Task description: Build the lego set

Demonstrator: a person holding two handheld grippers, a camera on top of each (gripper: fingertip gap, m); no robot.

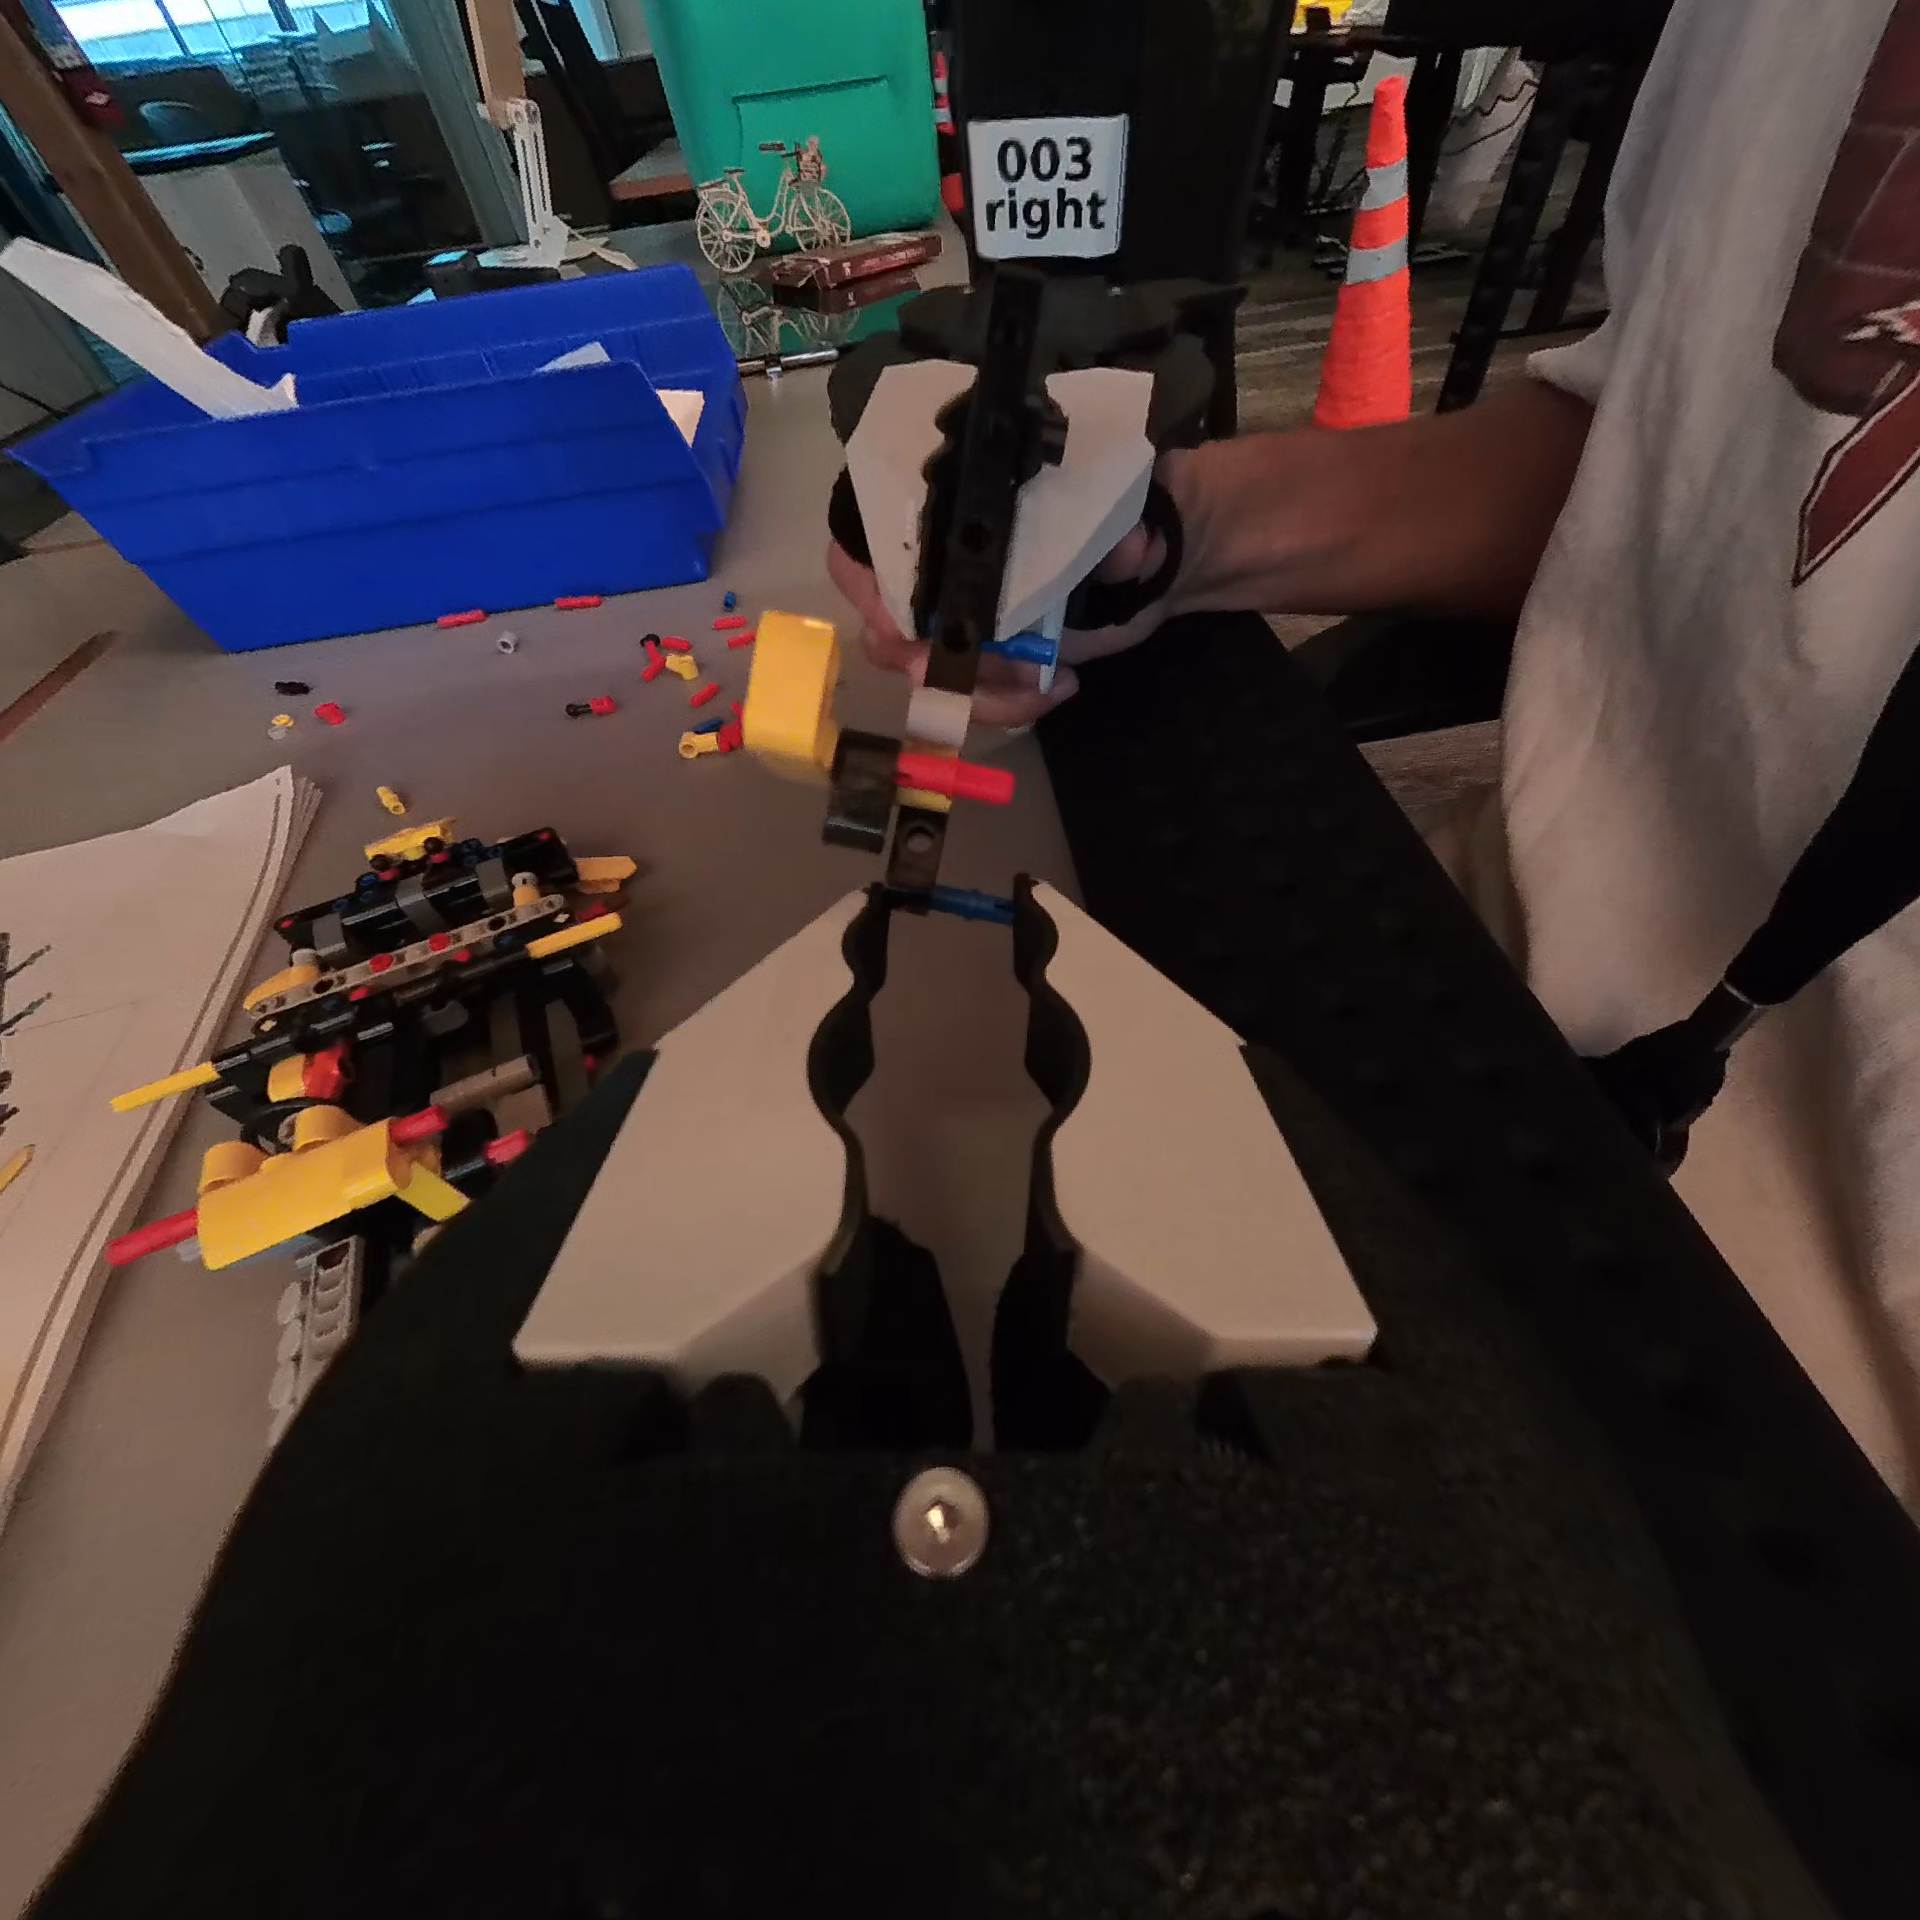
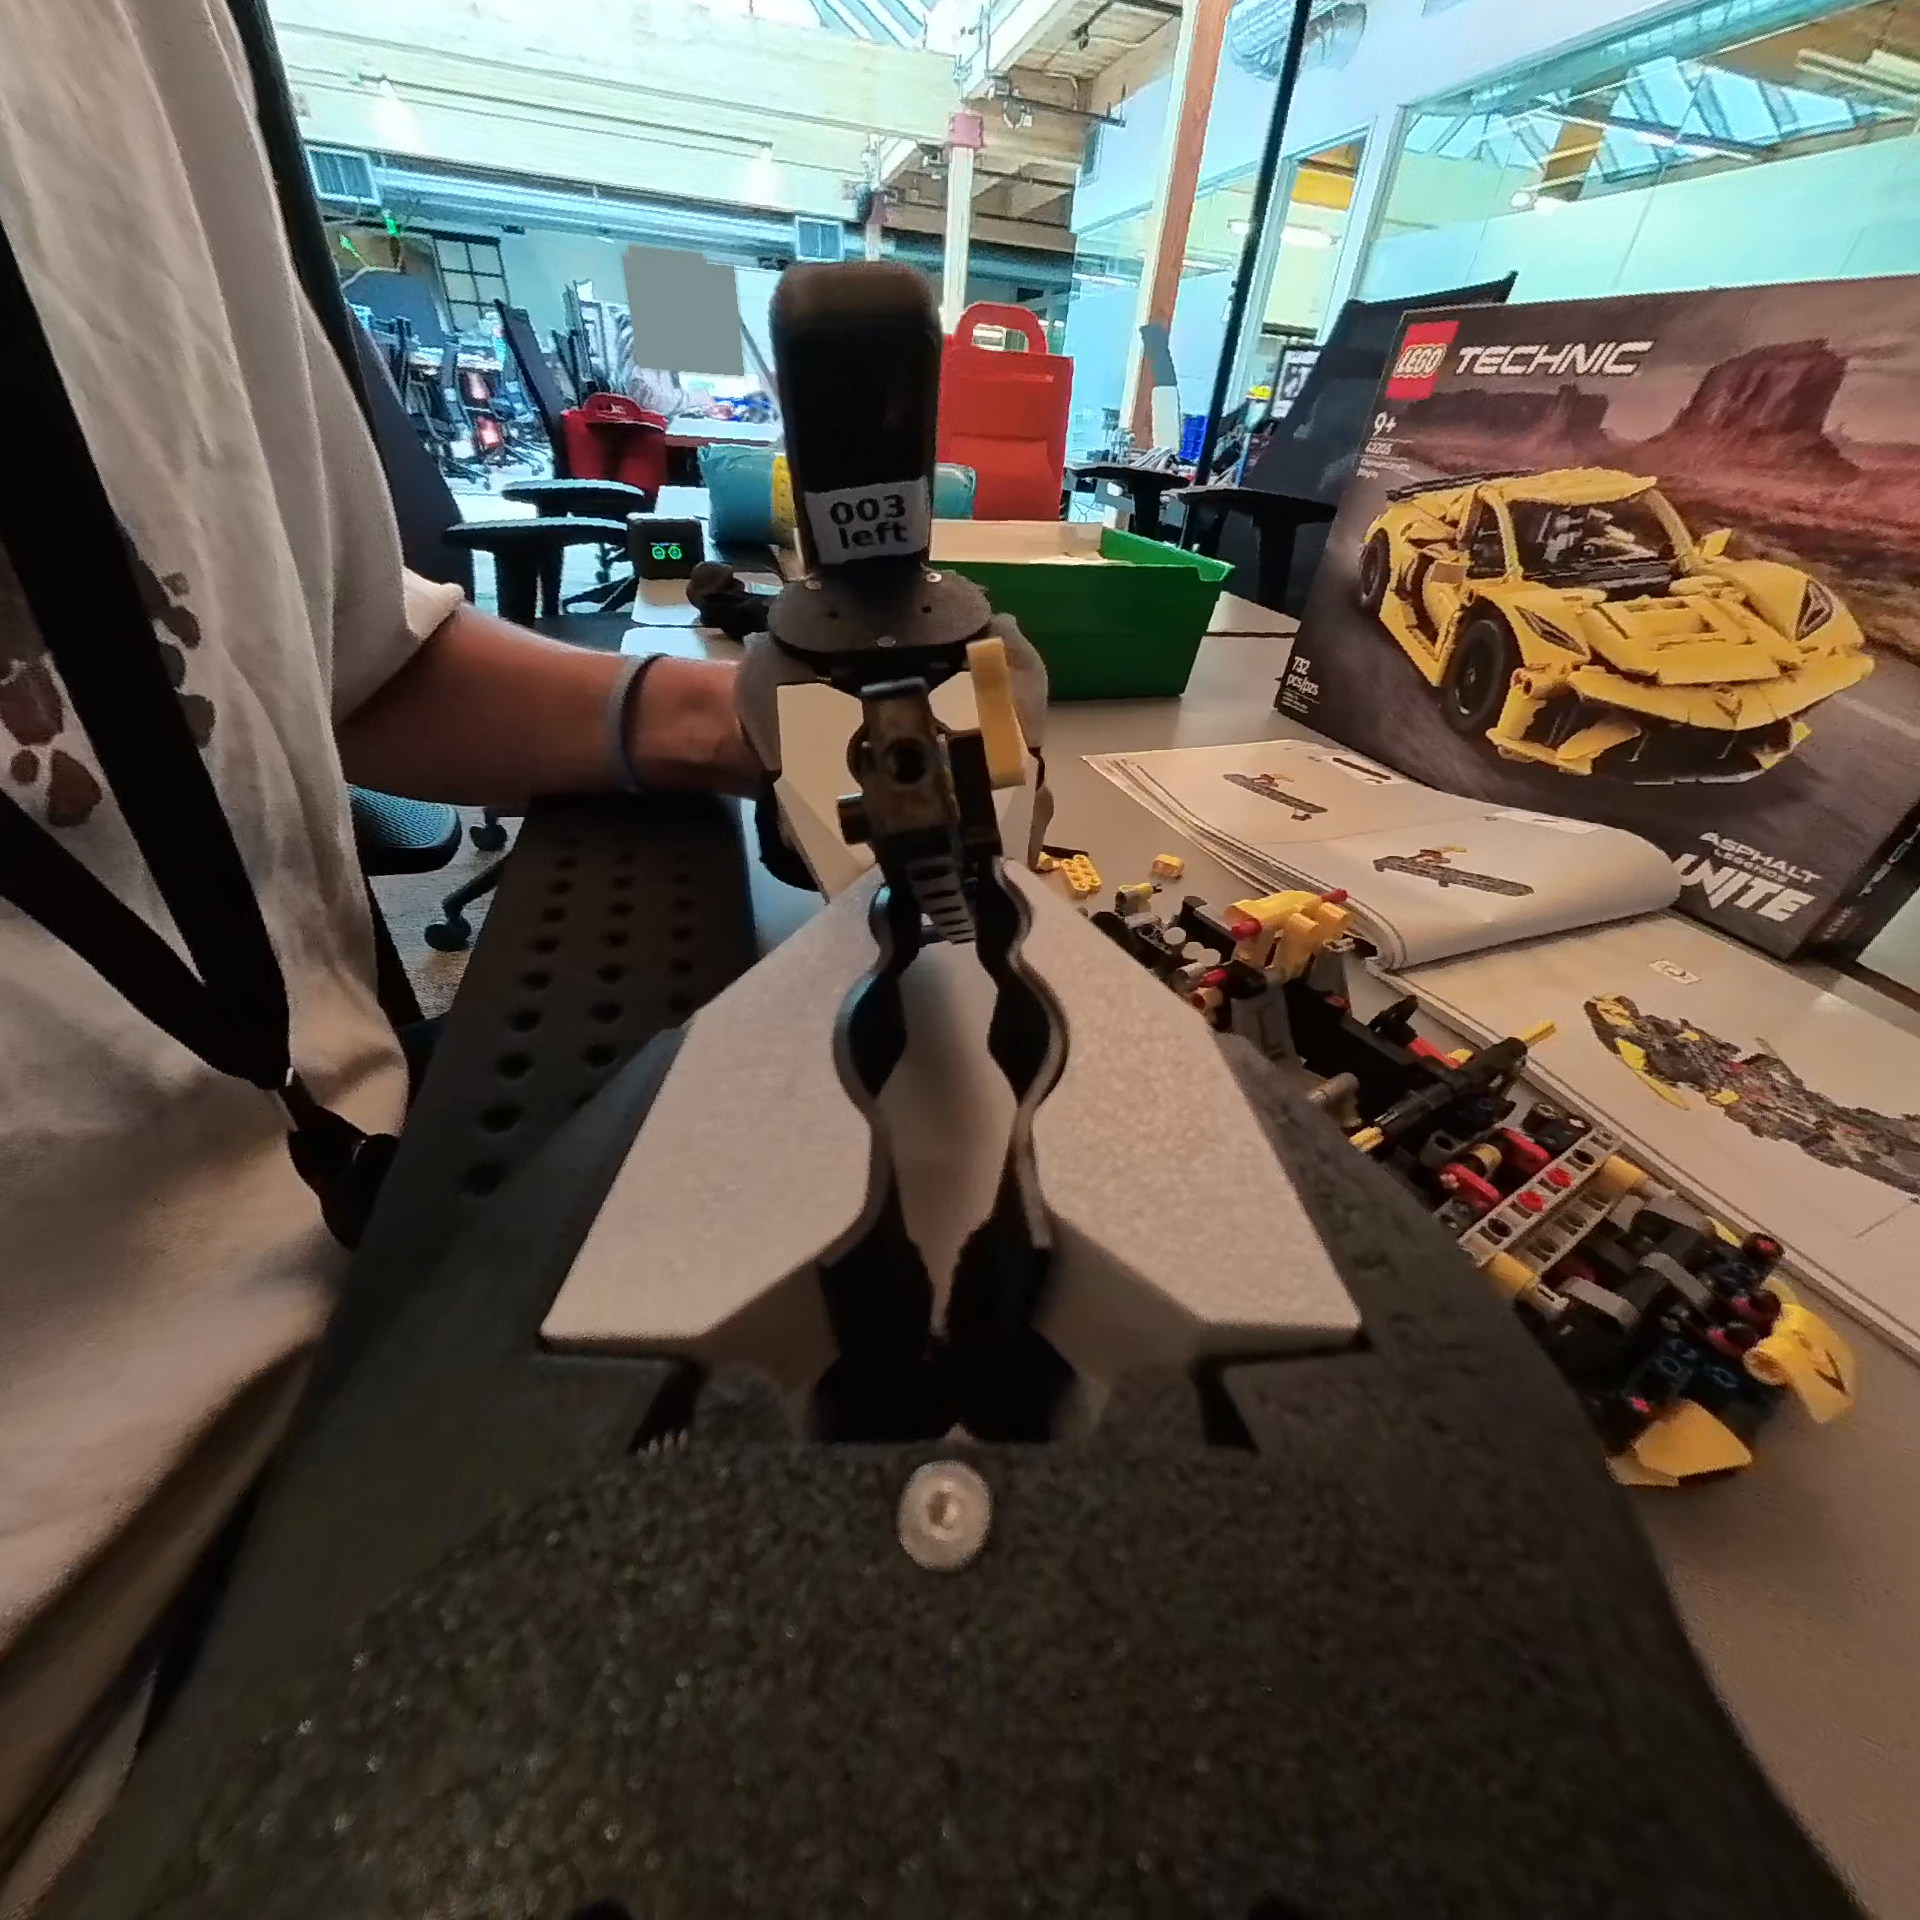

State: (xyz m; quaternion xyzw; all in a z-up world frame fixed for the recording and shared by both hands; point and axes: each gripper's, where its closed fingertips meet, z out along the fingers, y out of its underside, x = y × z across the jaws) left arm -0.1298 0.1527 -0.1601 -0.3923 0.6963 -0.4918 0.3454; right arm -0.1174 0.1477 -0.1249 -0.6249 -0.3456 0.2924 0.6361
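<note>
The left gripper (image 1: 943,902) and right gripper (image 2: 948,899) face each other above the tabletop (image 1: 582,665). Each clamps one end of a black beam subassembly (image 1: 914,800): the left narrowly parted on its blue pin (image 1: 971,902), the right closed on the beam. The partly built car (image 2: 1538,1174) lies near the instruction booklet (image 2: 1403,831).

Glossy plastic blue bin (image 1: 416,457), matt paper instruction booklet (image 2: 1403,842), smooth tabletop (image 1: 135,717).

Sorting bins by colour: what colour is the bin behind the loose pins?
Blue bin, clearest in the left wrist view.
</note>
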